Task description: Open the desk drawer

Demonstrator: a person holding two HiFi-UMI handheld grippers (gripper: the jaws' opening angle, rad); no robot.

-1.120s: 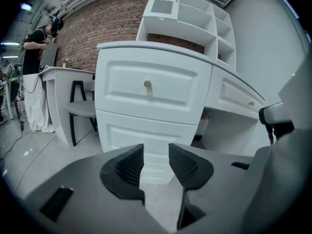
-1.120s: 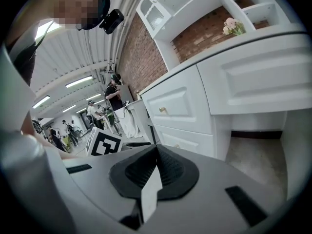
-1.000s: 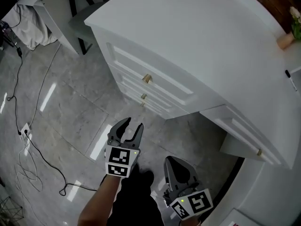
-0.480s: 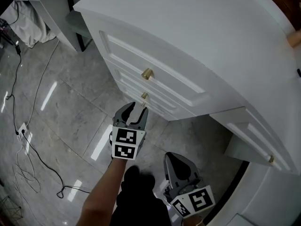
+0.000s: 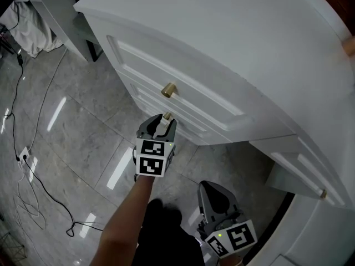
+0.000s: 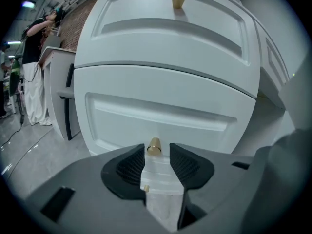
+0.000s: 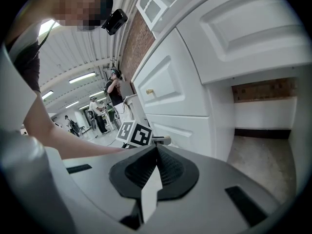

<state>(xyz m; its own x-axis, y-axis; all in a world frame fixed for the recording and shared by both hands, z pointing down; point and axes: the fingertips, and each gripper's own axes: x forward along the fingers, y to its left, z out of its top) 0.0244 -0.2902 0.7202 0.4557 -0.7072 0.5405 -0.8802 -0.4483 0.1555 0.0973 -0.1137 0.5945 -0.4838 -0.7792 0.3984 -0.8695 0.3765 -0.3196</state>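
- Right, my left claw (image 5: 164, 121) is up against the front of the white bench (image 5: 233, 32), level with the second drawer (image 6: 161, 116) from the top.
- In the left gripper view the jaws stand narrowly apart. That drawer's small brass knob (image 6: 154, 146) sits between their tips, and I see a sliver of space on either side of it, so they are not clamped on it.
- The drawer front lies flush with the one above; it is shut.
- The top drawer's knob (image 5: 168, 90) shows just above the claw in the head view and near the upper edge of the left gripper view, with nothing touching it.
- My right claw (image 5: 219, 195) hangs low and near my body, well apart from the drawers. Its own view shows the ribbed pads pressed together with nothing between them.
- From the right gripper view I also pick out the marker cube (image 7: 134, 133) of the left claw and my forearm (image 7: 73, 140) reaching towards the drawers.
- A smaller drawer on the bench's right side carries its own knob (image 5: 323, 193).
- A black cable (image 5: 33, 170) trails across the grey marble floor (image 5: 72, 132) at the left.
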